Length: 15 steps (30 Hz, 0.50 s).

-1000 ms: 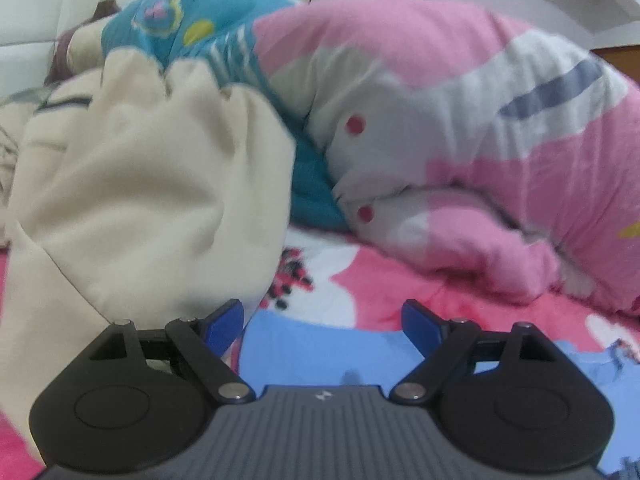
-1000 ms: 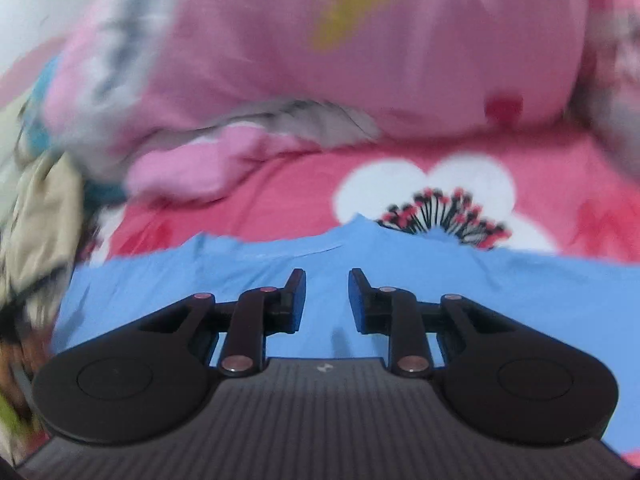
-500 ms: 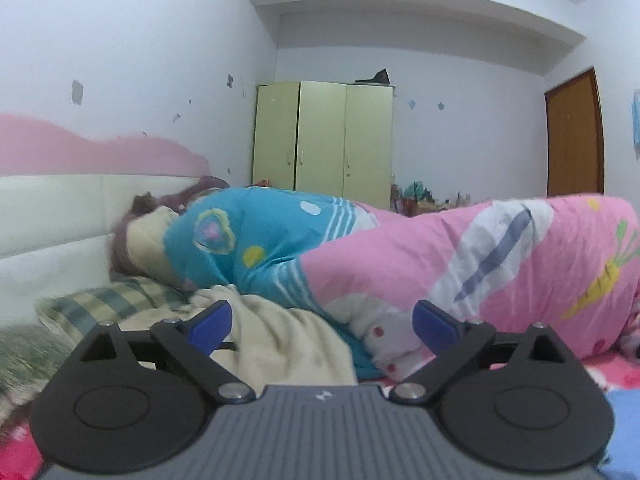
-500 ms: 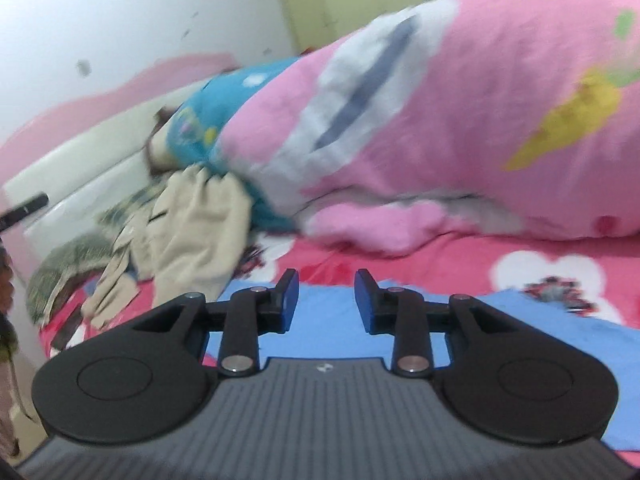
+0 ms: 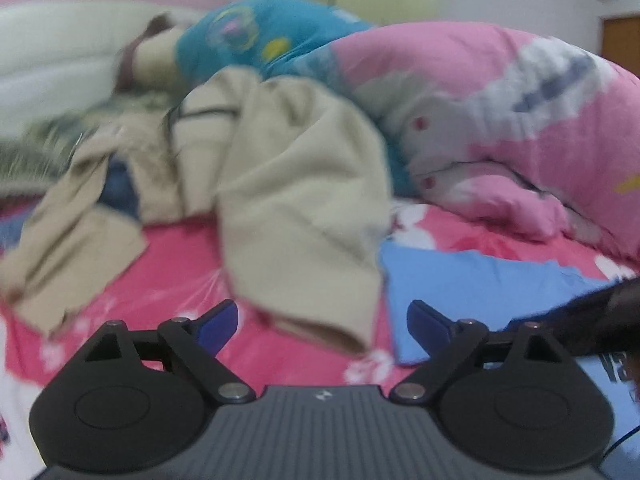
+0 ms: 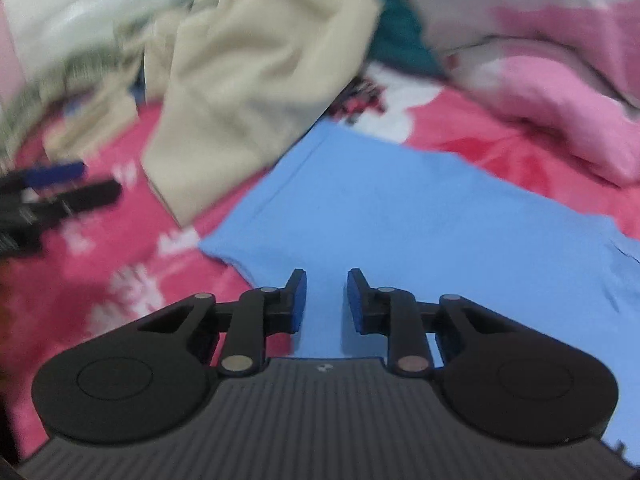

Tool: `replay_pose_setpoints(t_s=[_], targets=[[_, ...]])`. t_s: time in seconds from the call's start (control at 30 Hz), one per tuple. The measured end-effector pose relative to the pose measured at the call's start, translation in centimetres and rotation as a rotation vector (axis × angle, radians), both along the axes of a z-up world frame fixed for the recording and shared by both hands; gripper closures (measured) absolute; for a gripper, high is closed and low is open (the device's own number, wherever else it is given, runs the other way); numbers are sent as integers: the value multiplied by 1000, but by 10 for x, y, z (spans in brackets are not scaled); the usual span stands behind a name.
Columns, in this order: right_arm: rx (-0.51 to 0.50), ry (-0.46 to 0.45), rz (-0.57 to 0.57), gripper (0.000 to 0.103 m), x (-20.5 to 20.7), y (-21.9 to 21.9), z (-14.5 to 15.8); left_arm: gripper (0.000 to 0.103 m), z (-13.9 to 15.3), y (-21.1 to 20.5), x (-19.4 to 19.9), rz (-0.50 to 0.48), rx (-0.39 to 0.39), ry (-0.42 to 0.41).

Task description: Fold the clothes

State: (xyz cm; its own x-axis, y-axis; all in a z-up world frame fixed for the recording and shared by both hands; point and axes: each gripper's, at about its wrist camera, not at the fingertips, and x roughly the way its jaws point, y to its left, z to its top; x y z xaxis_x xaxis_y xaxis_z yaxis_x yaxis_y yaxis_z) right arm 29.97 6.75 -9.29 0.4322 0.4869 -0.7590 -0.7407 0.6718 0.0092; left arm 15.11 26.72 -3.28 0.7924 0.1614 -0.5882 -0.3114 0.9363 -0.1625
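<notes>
lying spread flat on the pink floral bed sheet (image 6: 100,280), the blue shirt (image 6: 420,208) is filling the centre and right of the right wrist view, laid out so its edges can be reached for folding. the right tool (image 6: 326,300) is hovering low over the shirt's near edge, jaws a narrow gap apart and gripping nothing, probably lining up to pinch that hem. the left tool (image 5: 322,320) is sitting wide open and empty at the bottom of its frame, near the shirt's left corner (image 5: 400,264). a beige garment (image 5: 296,184) is draping beside it, waiting; a pink duvet (image 5: 520,120) is bunching behind.
</notes>
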Motion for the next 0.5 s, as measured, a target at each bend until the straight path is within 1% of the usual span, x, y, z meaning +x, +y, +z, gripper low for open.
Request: replay_pose_setpoints(t_s=[0.03, 0.07, 0.13, 0.27, 0.33, 0.4, 0.5], targets=[[-34, -41, 18, 83, -6, 14, -7, 11, -3, 6, -2, 11, -27, 3], [-47, -95, 41, 84, -15, 27, -8, 11, -4, 11, -4, 22, -46, 6], [-65, -208, 88, 84, -34, 52, -9, 11, -8, 18, -9, 35, -64, 7], [-34, -227, 222, 84, -65, 73, -8, 10, -12, 32, -18, 50, -99, -6], [-3, -240, 273, 85, -73, 68, -2, 10, -13, 36, -20, 55, -117, -14], [61, -228, 259, 86, -68, 51, 12, 10, -15, 41, -20, 53, -133, -21], [84, -251, 98, 86, -32, 20, 29, 10, -19, 50, -22, 50, -178, -29]])
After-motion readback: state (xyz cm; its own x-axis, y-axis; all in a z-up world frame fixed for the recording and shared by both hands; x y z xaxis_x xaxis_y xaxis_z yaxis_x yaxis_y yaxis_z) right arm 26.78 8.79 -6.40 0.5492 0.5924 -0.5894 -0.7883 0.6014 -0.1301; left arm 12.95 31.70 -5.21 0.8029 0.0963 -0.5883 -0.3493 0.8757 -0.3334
